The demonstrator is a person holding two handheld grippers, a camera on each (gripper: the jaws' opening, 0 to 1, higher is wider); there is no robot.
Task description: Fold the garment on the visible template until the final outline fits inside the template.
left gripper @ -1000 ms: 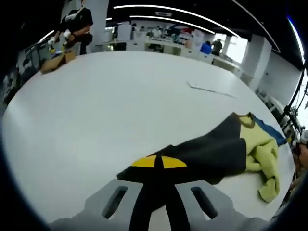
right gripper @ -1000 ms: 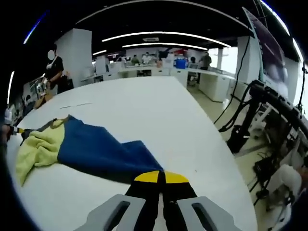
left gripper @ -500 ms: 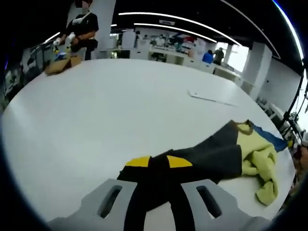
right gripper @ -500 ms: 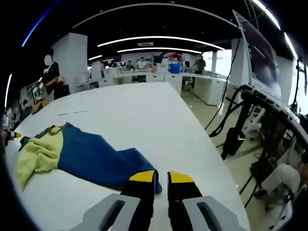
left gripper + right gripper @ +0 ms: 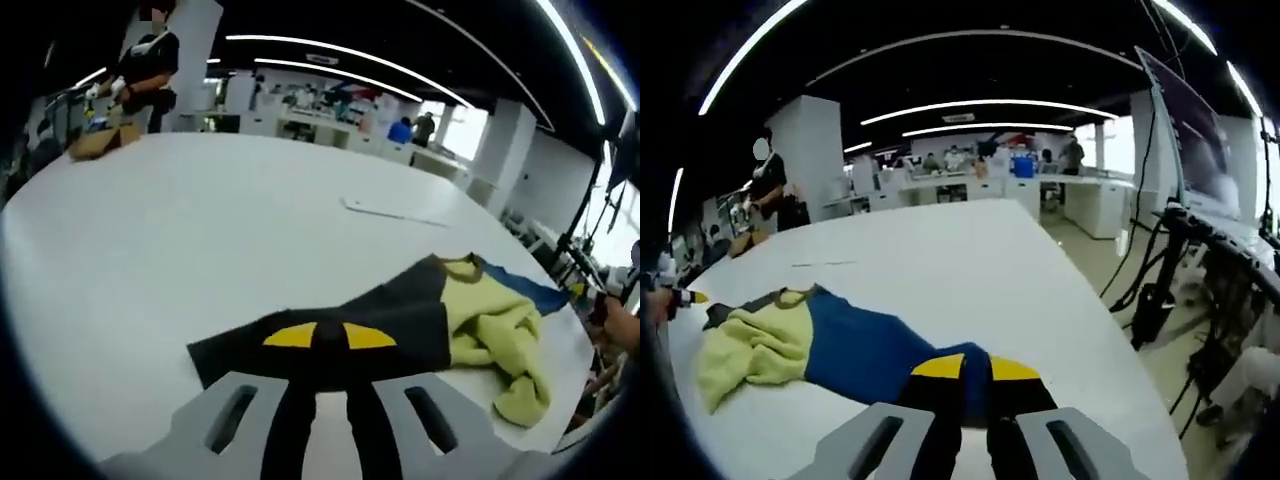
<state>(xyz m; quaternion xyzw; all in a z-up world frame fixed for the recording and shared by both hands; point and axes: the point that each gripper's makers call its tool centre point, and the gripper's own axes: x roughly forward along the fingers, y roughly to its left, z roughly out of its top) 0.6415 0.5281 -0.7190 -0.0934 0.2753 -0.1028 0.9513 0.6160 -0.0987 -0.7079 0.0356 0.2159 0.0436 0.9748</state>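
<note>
You are drawing the garment (image 5: pixel 400 320) out flatter across the white surface (image 5: pixel 200 230) than a second ago, left tool (image 5: pixel 330 338) pinching its dark end, right tool (image 5: pixel 976 368), reopened slightly, straddling its blue end, so folding looks ahead.

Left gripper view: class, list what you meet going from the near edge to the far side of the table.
Left gripper → dark garment panel → white sheet → brown item at the far edge → person standing beyond it.
</note>
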